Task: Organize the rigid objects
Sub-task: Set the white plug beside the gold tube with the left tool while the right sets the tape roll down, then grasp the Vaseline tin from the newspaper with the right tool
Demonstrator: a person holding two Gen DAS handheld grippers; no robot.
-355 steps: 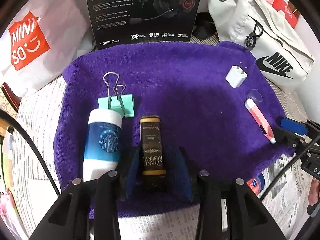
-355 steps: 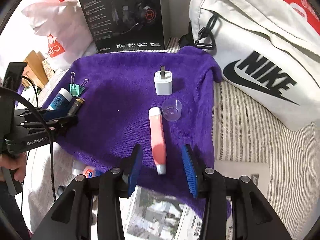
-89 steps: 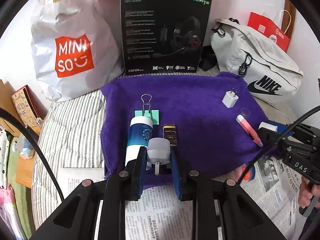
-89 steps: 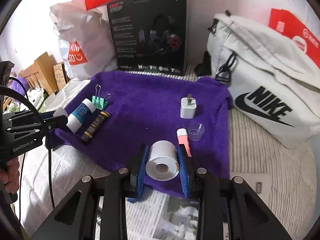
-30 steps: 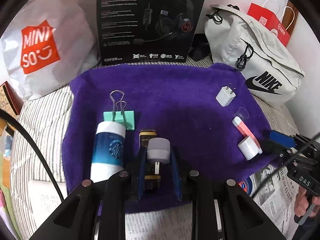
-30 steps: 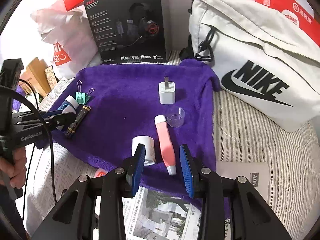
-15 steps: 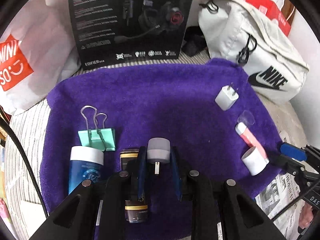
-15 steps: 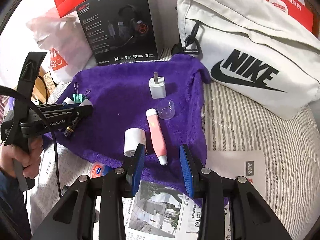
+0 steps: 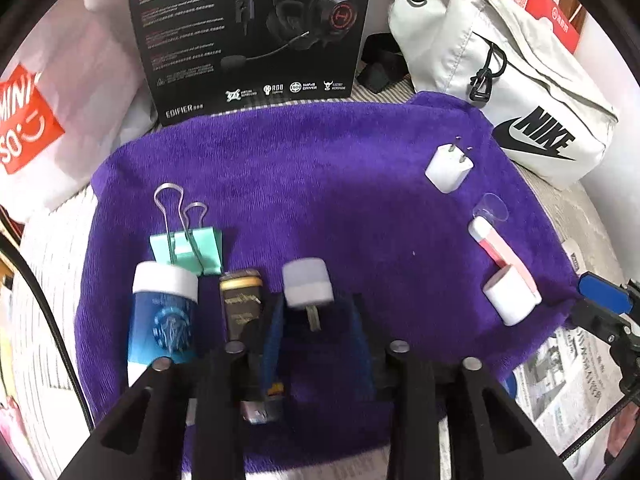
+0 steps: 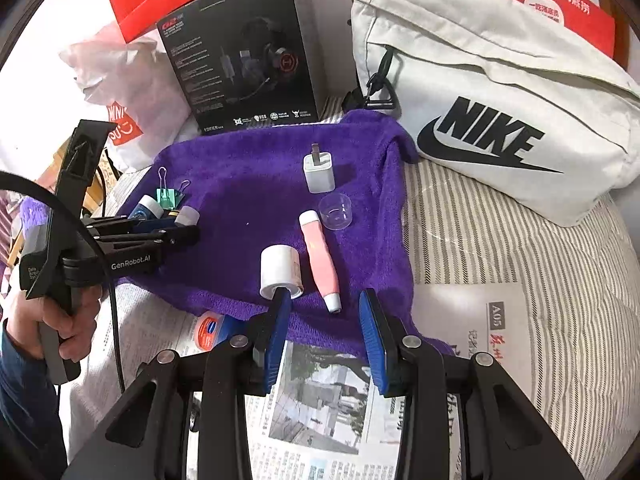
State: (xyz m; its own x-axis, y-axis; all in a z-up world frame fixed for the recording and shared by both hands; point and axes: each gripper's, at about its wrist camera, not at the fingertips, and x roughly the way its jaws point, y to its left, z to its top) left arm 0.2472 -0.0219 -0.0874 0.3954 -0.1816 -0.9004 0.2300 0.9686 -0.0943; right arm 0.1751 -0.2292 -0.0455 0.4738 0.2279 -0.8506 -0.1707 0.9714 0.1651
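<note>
Since half second ago: left gripper (image 9: 316, 316) jaws just opening, small lamp (image 9: 307, 287) now loose between pads, lying on purple towel (image 9: 320, 184) just beside brown bottle (image 9: 241, 300). Blue tube (image 9: 164, 312) and green clip (image 9: 188, 246) left of bottle. Right gripper (image 10: 324, 320) part open, empty, over towel's near edge. White roll (image 10: 280, 270) beside pink tube (image 10: 320, 258). Charger (image 10: 318, 172) and clear cap (image 10: 336, 212) beyond.
</note>
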